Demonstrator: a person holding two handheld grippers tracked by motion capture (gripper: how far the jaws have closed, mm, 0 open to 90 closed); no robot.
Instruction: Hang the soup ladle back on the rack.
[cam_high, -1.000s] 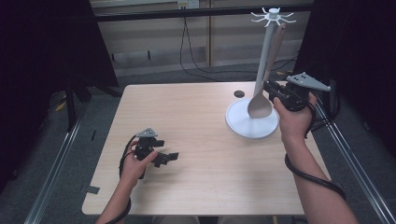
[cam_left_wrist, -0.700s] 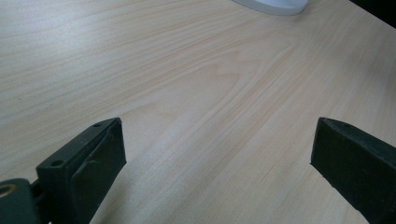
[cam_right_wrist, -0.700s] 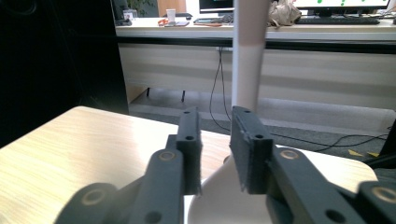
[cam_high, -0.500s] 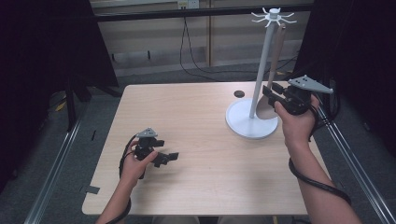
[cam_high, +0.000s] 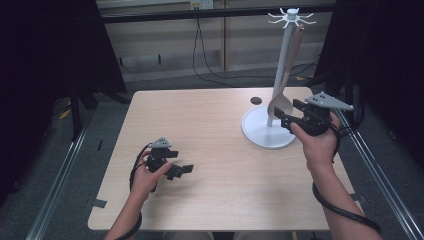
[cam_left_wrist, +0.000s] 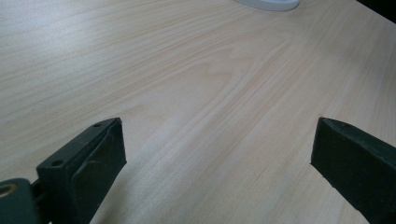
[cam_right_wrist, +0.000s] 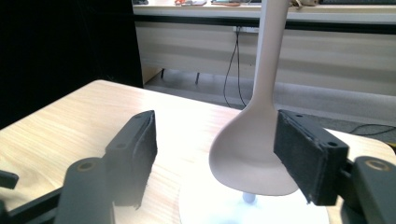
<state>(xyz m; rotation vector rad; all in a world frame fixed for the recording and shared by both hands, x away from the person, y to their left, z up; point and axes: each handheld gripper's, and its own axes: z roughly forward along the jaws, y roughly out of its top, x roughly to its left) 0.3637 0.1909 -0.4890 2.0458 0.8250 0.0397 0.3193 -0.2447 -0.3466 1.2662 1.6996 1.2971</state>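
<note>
The right gripper (cam_high: 287, 116) is held at the white stand (cam_high: 268, 134), jaws spread wide. In the right gripper view the bowl of the pale spoon (cam_right_wrist: 254, 147) is seen between the jaws, close against the right-hand one; contact cannot be confirmed. The spoon hangs upright from the hook ring atop the stand. The left gripper (cam_high: 182, 170) is rested low on the wooden table (cam_high: 215, 150), well apart from the stand, jaws wide open with nothing between them.

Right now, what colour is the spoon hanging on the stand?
Pale beige spoon, clearest in the right gripper view.
</note>
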